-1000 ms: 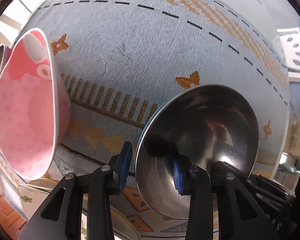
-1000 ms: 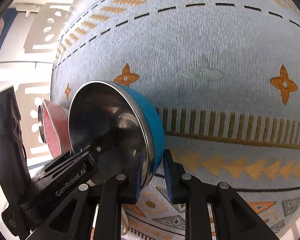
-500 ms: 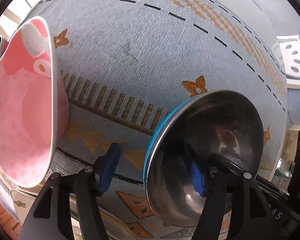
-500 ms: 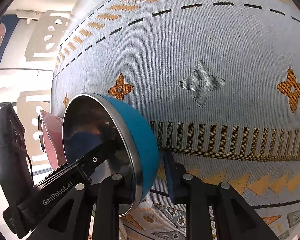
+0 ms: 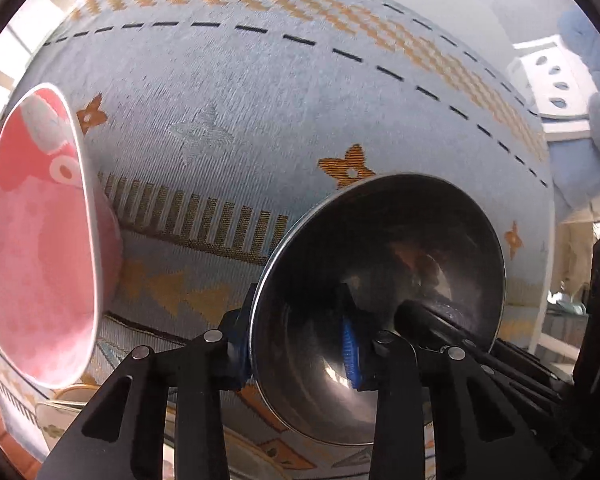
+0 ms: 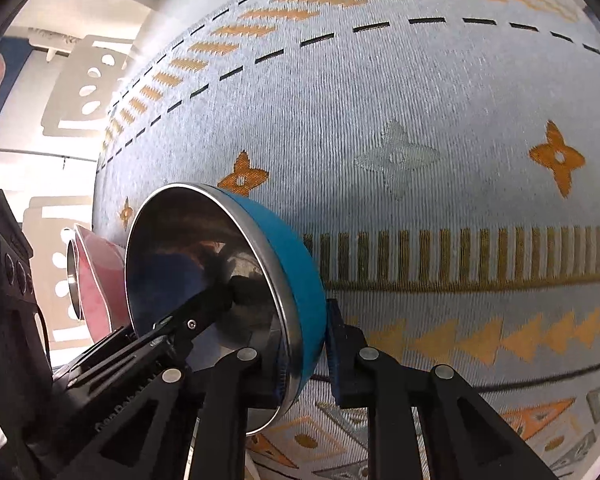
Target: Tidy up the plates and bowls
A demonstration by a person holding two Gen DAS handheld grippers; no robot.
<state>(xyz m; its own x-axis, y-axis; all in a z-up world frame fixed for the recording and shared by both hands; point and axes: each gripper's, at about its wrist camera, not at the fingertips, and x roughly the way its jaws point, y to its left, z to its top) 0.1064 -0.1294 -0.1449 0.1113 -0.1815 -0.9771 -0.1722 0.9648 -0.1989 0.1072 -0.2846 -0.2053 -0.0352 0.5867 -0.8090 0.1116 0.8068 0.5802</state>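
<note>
Steel-lined bowl with a blue outer shell, count one, is held by both tools at once. Left gripper is pinched on its rim: one blue pad outside the wall on the left, the other pad inside the steel cavity. Right gripper is pinched on the same bowl too: left pad inside against the steel, right pad against the blue shell. Each tool's black fingers show in the other's view, reaching into the bowl's mouth from the opposite side.

Bowl is tipped on edge, mouth facing sideways, held over the patterned cloth. Whether its lower edge touches the cloth, I cannot tell.

Counts:
- blue/steel bowls: 1
- pink bowls: 1, pink bowl with white rim and a printed figure inside, left of the left gripper, well clear of its fingers; it also reads as tilted with the mouth sideways.
- second metal rim: 1, just behind the pink bowl in the right wrist view; cannot tell what kind of dish it is.
- cream plate with small green motifs: at least 1, lower left under the pink bowl, mostly hidden by the left gripper's finger; exact stack count unreadable.
- grippers: 2, both clamped.

Cloth is pale blue weave with orange flowers, triangles and a striped band. White perforated chair backs beyond its far edge.
</note>
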